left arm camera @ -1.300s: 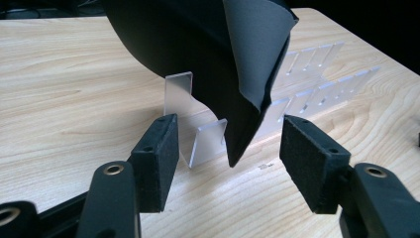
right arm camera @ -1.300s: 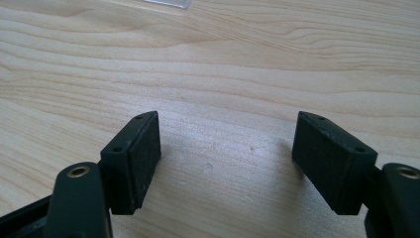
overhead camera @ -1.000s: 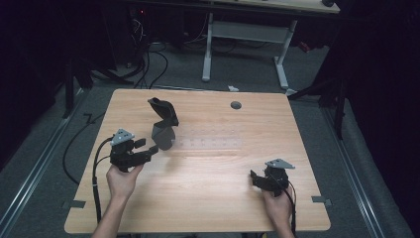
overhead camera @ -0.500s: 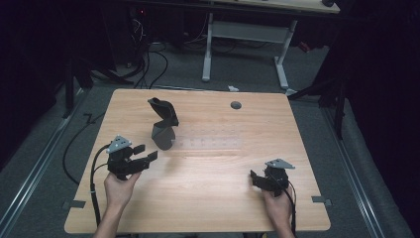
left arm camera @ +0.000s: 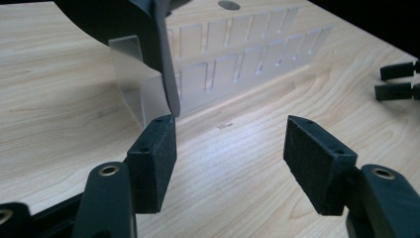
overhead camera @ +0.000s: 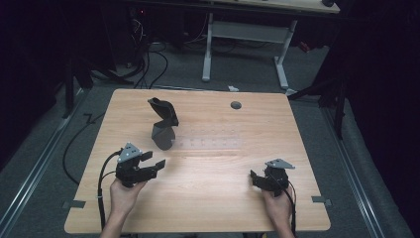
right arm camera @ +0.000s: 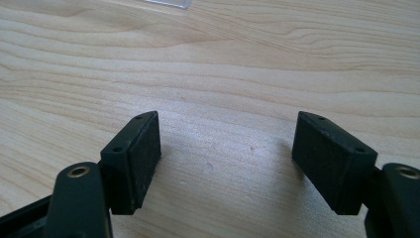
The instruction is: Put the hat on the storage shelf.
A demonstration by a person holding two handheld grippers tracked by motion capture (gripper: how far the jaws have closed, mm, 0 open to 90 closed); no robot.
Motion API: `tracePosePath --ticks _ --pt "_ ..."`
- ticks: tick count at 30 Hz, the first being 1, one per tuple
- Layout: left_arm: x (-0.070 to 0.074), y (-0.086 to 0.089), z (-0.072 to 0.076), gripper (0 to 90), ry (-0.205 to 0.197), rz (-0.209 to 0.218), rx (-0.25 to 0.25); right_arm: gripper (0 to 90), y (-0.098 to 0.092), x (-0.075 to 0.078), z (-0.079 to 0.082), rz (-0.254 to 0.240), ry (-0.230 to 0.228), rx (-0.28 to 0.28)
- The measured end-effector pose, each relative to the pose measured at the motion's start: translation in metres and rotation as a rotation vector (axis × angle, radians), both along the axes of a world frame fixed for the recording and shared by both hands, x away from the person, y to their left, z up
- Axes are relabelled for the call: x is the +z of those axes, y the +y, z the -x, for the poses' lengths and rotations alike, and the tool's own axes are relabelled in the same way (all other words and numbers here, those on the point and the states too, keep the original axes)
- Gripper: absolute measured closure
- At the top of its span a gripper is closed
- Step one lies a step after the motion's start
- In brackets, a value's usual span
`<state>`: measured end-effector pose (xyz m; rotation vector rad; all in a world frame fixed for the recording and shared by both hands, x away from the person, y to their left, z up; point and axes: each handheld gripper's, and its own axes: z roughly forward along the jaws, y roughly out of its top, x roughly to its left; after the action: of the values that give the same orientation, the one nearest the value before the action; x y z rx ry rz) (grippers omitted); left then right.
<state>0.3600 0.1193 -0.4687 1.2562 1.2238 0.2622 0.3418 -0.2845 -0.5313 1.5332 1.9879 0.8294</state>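
Dark folded sheet [overhead camera: 163, 124] propped in end slot of clear rack [left arm camera: 237, 59], table's [overhead camera: 208, 208] left-centre | thin, light, likely floppy; best pinched at lower edge | left gripper [overhead camera: 151, 166] near, agape, empty | right gripper [right arm camera: 225, 158] agape, empty

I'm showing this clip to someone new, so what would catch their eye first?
Probably the dark curved object perched at the left end of a clear slotted rack, near the middle of the light wooden table. Next, the two black tongs near the front edge, the left tongs open and empty, pointing toward the rack, the right tongs also open over bare wood.
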Motion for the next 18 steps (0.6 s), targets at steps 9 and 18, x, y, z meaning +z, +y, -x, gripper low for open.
tracePosePath --ticks 9,18 --pt "-0.007 -0.013 0.007 37.4 -0.004 -0.030 -0.044 27.1 0.000 0.000 0.000 0.000 0.000 0.000" --pt "-0.016 -0.029 0.012 36.4 -0.004 -0.083 -0.083 27.1 0.000 0.000 0.000 0.000 0.000 0.000"
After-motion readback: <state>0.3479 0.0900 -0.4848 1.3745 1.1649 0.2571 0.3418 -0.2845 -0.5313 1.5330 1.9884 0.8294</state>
